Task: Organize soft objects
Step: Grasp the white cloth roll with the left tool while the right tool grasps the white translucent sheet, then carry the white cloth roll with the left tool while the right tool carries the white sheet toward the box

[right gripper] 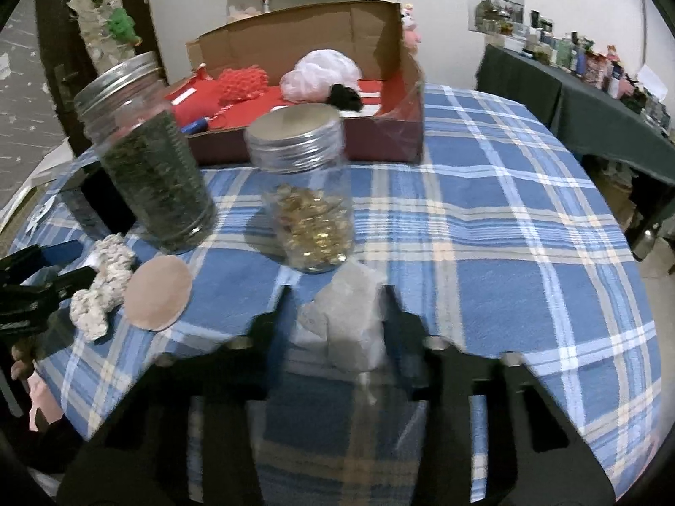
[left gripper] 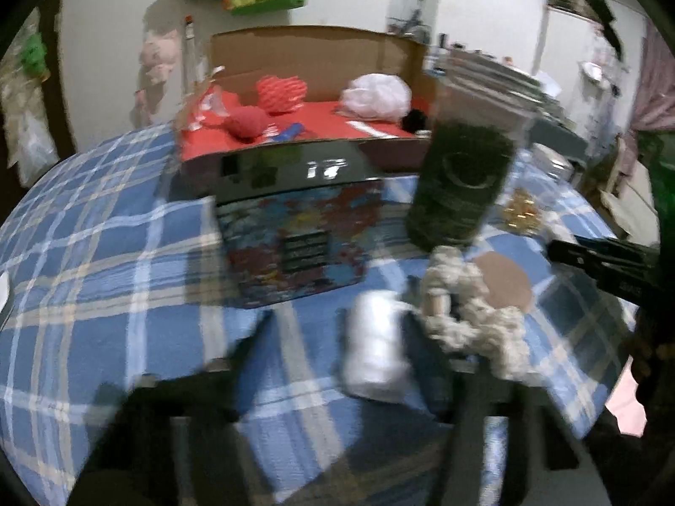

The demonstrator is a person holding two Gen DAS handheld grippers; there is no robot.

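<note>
In the left wrist view a white, shiny soft roll lies on the blue plaid tablecloth between the fingers of my left gripper. It rests against the right finger, with a gap to the left finger; the picture is blurred. In the right wrist view my right gripper is shut on a crumpled grey-white soft piece, both fingers against its sides. A cream knotted rope piece and a tan round pad lie between the two grippers.
A cardboard box with a red lining holds a red knit ball, a white puff and a black item. A jar of green matter, a jar of gold bits and a colourful box stand before it.
</note>
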